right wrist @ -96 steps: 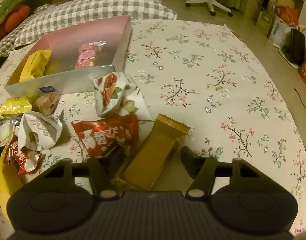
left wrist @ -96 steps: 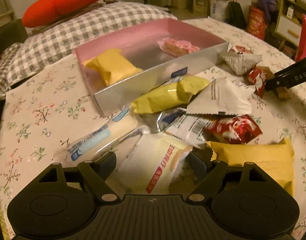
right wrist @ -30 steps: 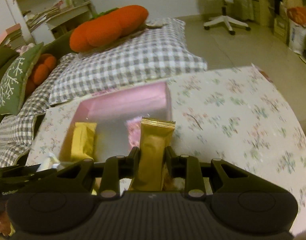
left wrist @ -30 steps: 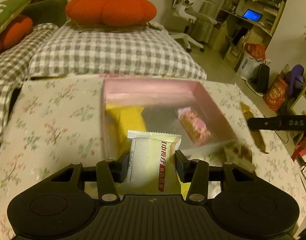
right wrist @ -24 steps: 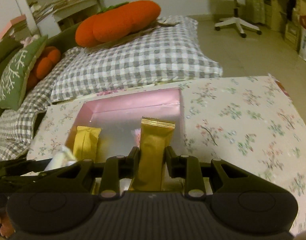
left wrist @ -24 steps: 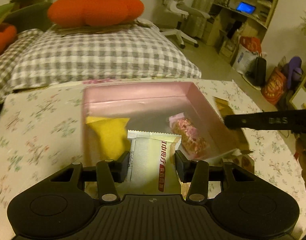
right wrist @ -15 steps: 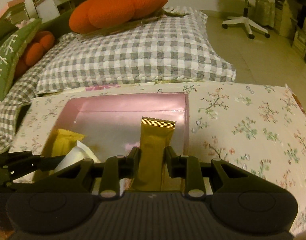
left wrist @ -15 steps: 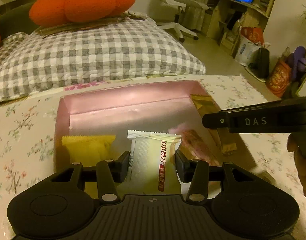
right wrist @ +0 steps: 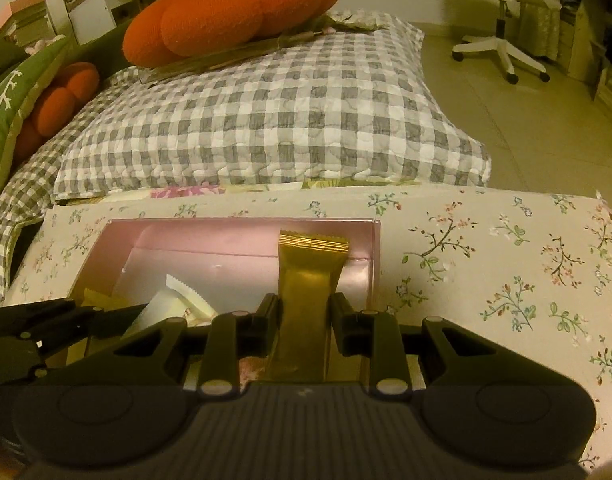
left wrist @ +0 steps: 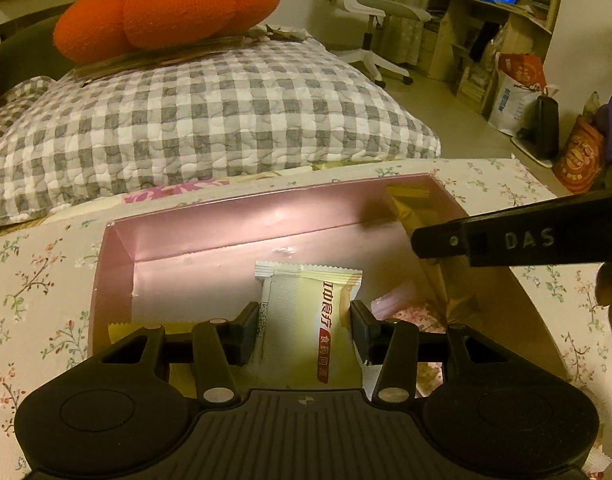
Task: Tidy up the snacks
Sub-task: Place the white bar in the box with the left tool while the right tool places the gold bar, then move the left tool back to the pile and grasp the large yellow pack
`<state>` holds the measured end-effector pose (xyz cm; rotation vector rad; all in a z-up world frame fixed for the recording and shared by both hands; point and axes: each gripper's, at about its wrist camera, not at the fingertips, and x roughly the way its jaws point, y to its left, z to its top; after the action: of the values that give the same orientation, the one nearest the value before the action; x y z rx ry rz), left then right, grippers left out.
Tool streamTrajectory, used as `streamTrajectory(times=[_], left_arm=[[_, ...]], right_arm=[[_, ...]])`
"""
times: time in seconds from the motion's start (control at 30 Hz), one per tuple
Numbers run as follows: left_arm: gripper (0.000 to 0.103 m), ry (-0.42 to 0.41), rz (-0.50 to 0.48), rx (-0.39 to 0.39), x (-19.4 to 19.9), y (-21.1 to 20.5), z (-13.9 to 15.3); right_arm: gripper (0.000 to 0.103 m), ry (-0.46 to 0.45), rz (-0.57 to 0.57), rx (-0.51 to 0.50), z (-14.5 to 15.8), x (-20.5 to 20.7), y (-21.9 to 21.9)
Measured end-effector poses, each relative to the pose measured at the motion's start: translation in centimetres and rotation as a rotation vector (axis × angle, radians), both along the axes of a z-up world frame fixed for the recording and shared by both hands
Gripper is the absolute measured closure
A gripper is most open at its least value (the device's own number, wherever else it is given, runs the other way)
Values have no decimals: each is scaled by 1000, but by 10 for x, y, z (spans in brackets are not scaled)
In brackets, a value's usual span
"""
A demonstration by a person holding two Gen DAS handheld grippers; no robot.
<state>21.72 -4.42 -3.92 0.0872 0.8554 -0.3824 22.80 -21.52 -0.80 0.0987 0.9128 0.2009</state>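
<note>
Both grippers over the pink box (left wrist: 242, 216), which sits on the floral-clothed desk (right wrist: 506, 248) toward its far edge, beside the checked cushion (right wrist: 266, 120).

Left gripper (left wrist: 305, 326): jaws opening, the white packet (left wrist: 306, 320) between them and the pads not clearly off it yet. Right gripper (right wrist: 304, 314): narrow, clamped on the gold bar (right wrist: 308, 272), which stands upright along the fingers over the box's right end.

Step in hand, as we read it: setting both snacks down inside the box. To do it well:
- We would let the white packet go low, over bare floor at the box's middle, so it lies flat and not on its neighbours.
- We would tip the gold bar down along the right wall before releasing; dropped upright, it may topple over the rim.
- The two grippers are near each other; we would part them one at a time.

The goods:
- White packet: flat pillow pack, crimped toothed ends, red lettering down one side, pale and slightly glossy. Light, likely slippery.
- Gold bar: long narrow foil wrapper, ridged seal at the top.
- Already in the box: a yellow packet (left wrist: 122, 330) by the near left corner, a pink wrapped piece (left wrist: 406, 312) near the right.
</note>
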Motion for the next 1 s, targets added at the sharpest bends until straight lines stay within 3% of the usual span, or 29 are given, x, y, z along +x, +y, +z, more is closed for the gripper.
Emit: streamTrajectory(times=[0.03,0.1,0.17,0.2,0.47,0.77,1.0], left_arm=[[55,-7,-5,0,-1,0,0],[41,-13,-13,3,-3,1,2],[33,-16,-24,-9,-7,3,5],[28,-16,-28,-13,-10,3,7],[11,-18,-56,15,-35,3,24],[5,-17,-56,55,-73,7,40],[5,-3,-58,78,-105,12,45]], right_arm=[[74,-4,-3,6,0,0,-1],[70,-13,-13,17,3,-4,-3],[53,-19,-18,34,7,-7,-6],[50,-22,-19,38,8,-9,-7],[18,-39,-28,52,23,-32,-14],[6,-46,-40,48,35,-68,-22],[5,-44,-36,41,41,-100,-26]])
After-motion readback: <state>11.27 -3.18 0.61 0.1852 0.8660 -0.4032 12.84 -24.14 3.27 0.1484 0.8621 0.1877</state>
